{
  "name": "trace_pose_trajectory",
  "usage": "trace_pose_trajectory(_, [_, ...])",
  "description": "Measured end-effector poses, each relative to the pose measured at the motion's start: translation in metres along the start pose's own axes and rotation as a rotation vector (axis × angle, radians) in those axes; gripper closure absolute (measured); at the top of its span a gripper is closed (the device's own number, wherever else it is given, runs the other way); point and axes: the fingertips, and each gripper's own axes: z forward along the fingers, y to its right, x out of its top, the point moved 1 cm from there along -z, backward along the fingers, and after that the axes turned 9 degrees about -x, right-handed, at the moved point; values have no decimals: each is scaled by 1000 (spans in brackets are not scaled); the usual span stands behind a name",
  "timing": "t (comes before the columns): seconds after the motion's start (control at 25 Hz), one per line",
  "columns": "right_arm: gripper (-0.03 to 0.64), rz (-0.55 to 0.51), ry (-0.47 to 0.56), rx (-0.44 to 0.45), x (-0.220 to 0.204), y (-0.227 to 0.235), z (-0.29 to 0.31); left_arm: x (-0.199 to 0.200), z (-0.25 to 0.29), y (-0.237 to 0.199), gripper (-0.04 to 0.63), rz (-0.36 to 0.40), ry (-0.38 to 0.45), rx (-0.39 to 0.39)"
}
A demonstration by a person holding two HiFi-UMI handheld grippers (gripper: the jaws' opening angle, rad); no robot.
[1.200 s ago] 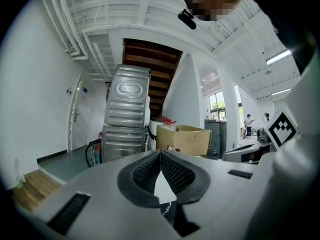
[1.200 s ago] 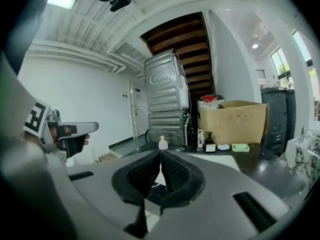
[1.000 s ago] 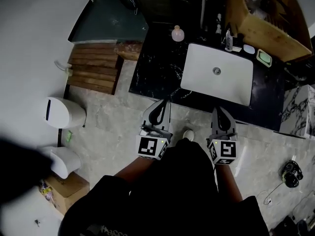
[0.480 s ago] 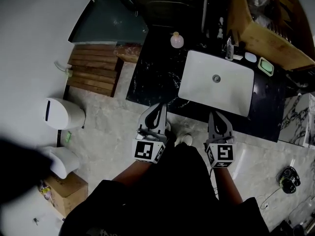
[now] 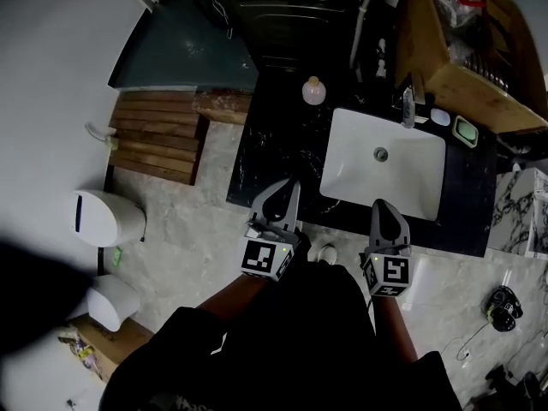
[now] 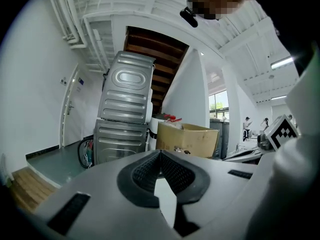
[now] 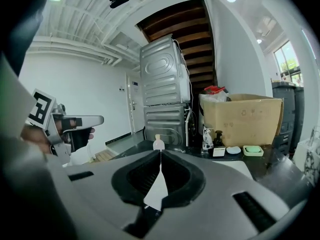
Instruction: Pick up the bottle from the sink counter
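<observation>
A small round pale pink bottle (image 5: 313, 91) with a narrow cap stands at the back of the black marble counter (image 5: 274, 139), left of the white sink basin (image 5: 383, 157). In the right gripper view the bottle (image 7: 158, 143) shows just above the jaw tips. My left gripper (image 5: 288, 187) is shut and empty, its tips over the counter's front edge and well short of the bottle. My right gripper (image 5: 383, 206) is also shut and empty, at the basin's front edge. The left gripper view holds my left gripper (image 6: 160, 152) but no bottle.
A tap (image 5: 408, 101), a soap dish (image 5: 466, 131) and small items line the back of the counter. A cardboard box (image 5: 445, 41) stands behind them, stacked metal machines (image 6: 125, 119) at the back left. On the floor at the left are a wooden pallet (image 5: 158, 139) and a white bin (image 5: 103, 217).
The person has stepped closer to the counter. Both grippers' tips now reach over its front edge, and both have stayed shut.
</observation>
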Motion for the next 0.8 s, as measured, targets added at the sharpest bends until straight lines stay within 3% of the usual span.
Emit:
trace_pose_trajectory(0.28, [578, -7, 46, -39, 32, -19, 34, 2, 22, -41, 580, -10, 10, -43])
trace_pose_trajectory(0.8, [578, -43, 56, -111, 46, -34, 66, -13, 77, -100, 578, 41, -43, -77])
